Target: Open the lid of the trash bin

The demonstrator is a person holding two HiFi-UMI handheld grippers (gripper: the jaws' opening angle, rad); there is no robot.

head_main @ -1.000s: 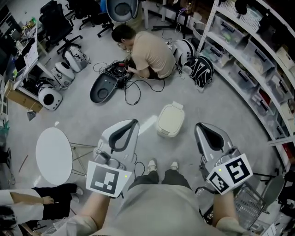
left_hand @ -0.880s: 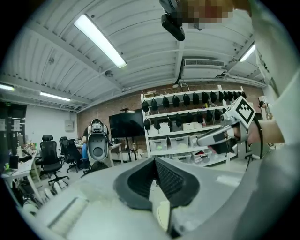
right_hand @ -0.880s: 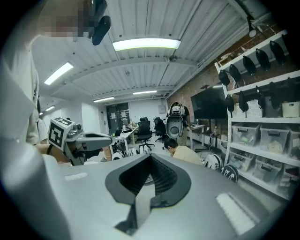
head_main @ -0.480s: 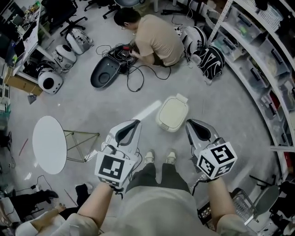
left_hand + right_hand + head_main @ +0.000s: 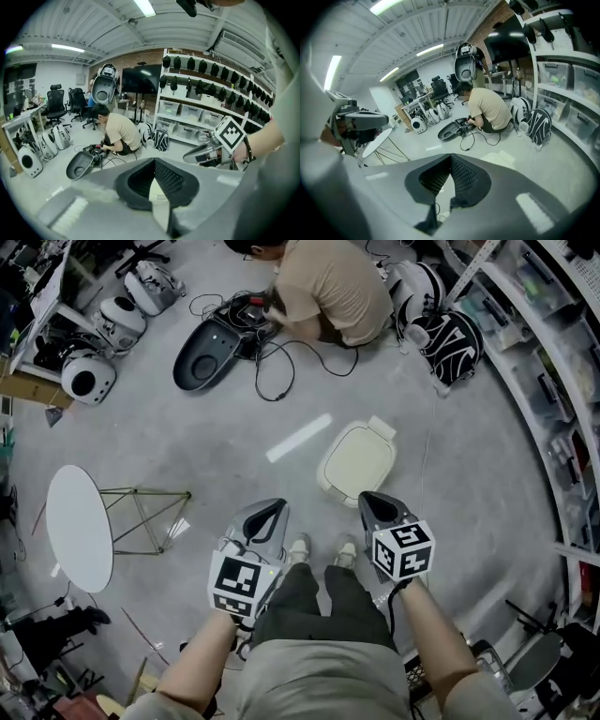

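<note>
**A:** How do the claws stand?

**B:** The left gripper (image 5: pixel 270 510), lower middle of the head view, has its jaw tips pressed together with nothing between them. The right gripper (image 5: pixel 372 502) beside it is likewise closed and empty.

**A:** And the bin?

**B:** The cream, rounded-square plastic trash bin (image 5: pixel 356 463) stands on the grey concrete floor (image 5: pixel 187 456) at frame centre. It is just above the right gripper's tip and touches neither claw. Its lid lies flat and shut.

**A:** Progress, then?

**B:** I'd judge nothing is done yet. Reaching the lid and lifting it both remain.

**A:** Anything nearby?

**B:** A crouching person in a beige shirt (image 5: pixel 328 277) is at the top edge, well apart.
</note>
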